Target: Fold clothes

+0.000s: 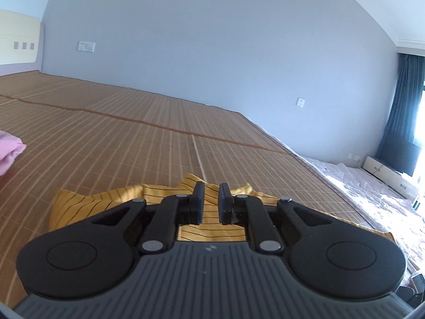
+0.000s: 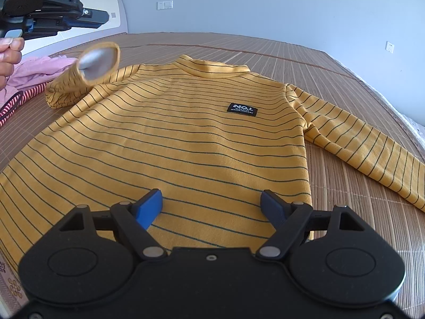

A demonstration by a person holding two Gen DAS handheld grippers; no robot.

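Yellow striped sweater (image 2: 170,138) spread flat on the bamboo mat (image 2: 345,186)

Right gripper (image 2: 211,207) hangs wide open over the hem; left gripper (image 1: 211,203) is nearly closed, gripping nothing, above a rumpled sleeve (image 1: 101,199). Pink clothes (image 2: 34,69) near the mat's left edge.

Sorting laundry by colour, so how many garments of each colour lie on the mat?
Yellow striped: 1, the shirt
Pink: 1, the bundle
Red striped: 1, the piece
Total: 3
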